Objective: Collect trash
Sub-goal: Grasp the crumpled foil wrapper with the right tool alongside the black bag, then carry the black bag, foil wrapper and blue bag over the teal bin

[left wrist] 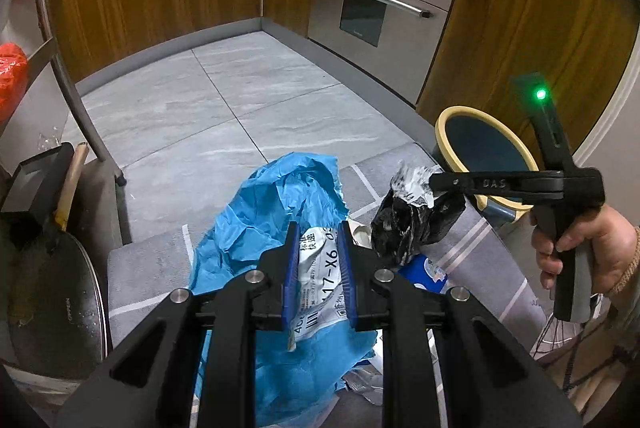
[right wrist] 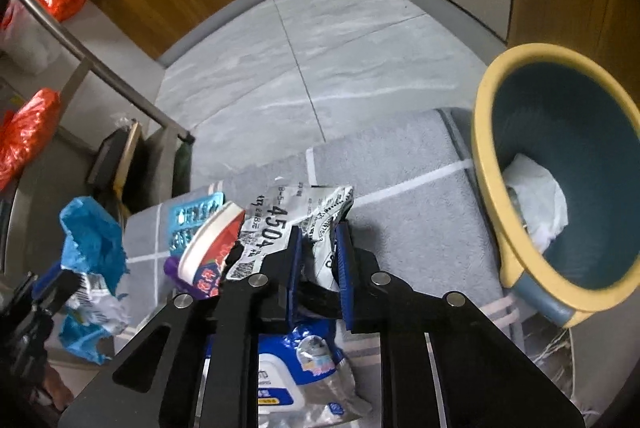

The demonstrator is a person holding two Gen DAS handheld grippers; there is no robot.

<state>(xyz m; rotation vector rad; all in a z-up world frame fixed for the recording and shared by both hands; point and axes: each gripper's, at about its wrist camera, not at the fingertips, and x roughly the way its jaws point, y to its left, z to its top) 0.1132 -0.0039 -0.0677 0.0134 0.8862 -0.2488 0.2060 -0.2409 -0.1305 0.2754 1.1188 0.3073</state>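
Both jaws clamp narrow: left gripper (left wrist: pixel 319 260) holds the blue bag (left wrist: pixel 276 196), right gripper (right wrist: pixel 319 260) a crumpled wrapper (right wrist: pixel 320 224), staged for the bin (right wrist: pixel 486 148) nearby.

Left gripper (left wrist: pixel 319 256): black frame, two linkage arms per side with triangular cut-outs, round silver pivot screws, four visible. Fingers (left wrist: pixel 290 276) carry blue ribbed pads on inner faces

Right gripper (right wrist: pixel 318 268): same build in its own wrist view; black arms, four silver screw heads, blue ribbed pads. Seen side-on from the left wrist view (left wrist: pixel 436 184): slim black jaw arm embossed "DAS", black pistol-style handle with grey lower section, upright black stalk with a lit green LED at top

Right hand (left wrist: pixel 580 248): braided tan cord worn at the wrist; thin dark cables hang below the handle
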